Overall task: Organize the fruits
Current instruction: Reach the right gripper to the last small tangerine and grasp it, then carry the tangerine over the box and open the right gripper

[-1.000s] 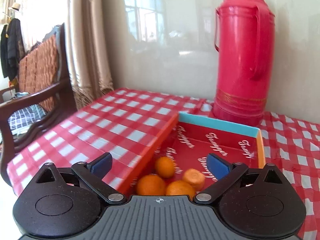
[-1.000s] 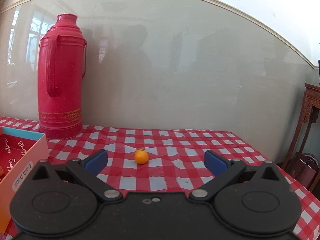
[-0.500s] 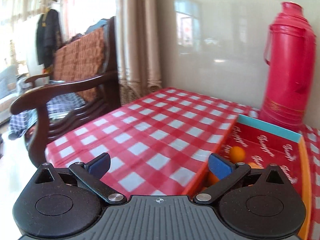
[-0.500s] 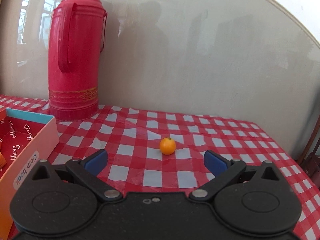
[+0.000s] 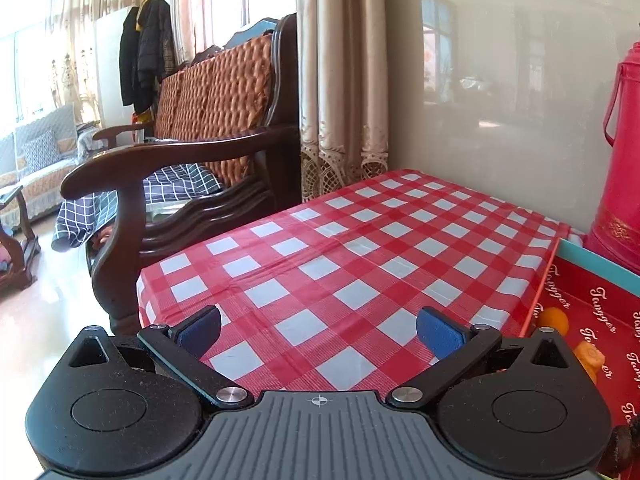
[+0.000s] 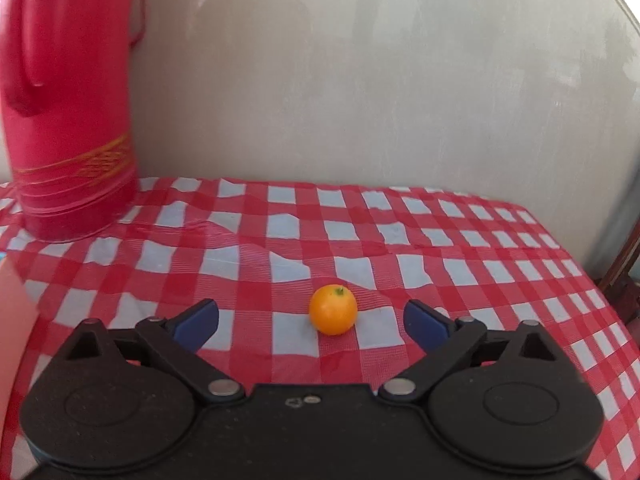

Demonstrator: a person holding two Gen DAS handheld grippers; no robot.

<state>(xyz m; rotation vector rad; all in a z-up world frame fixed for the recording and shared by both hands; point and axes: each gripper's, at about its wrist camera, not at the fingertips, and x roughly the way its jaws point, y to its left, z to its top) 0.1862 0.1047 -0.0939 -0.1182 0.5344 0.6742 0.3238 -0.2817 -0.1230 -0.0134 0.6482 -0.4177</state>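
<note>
Right tongs (image 6: 311, 322): spread wide, nothing between the pads. One small orange fruit (image 6: 333, 309) sits on the checked cloth of the bench (image 6: 460, 276) just ahead of the tongs, slightly right of the midline, touching neither pad. Beyond it to the left, a red thermos (image 6: 68, 120) stands upright against the wall. Left tongs (image 5: 318, 332): spread, empty, over bare cloth. To their right, a red box (image 5: 592, 312) holds orange fruits (image 5: 554, 320), partly hidden. Further off to the left, a wooden armchair (image 5: 192, 160).
</note>
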